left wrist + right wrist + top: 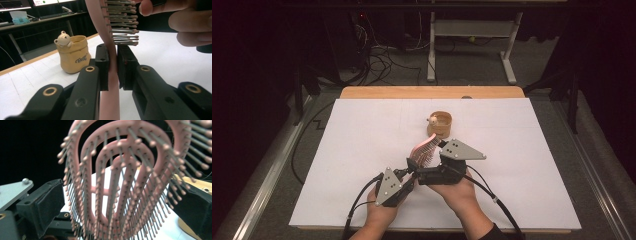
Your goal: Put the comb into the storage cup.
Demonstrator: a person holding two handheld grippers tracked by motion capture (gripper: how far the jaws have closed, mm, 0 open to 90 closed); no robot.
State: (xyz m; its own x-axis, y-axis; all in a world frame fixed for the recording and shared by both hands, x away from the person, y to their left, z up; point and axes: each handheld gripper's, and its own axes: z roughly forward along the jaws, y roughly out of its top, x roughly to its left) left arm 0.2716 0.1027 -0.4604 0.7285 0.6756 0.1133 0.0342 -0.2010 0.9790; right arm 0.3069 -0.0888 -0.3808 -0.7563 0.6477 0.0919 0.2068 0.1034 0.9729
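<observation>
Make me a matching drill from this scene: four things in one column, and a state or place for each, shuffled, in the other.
Things:
1. pink hairbrush
2. bear pot
3. left hand-held gripper
4. right hand-held gripper

States or places:
A. stands alone on the white table cover, beyond the hands
B. jaws apart on either side of the bristle head
C. held up off the table, bristles facing the right gripper's camera
D. jaws clamped on the pink handle

Pairs: 1-C, 2-A, 3-D, 4-B
</observation>
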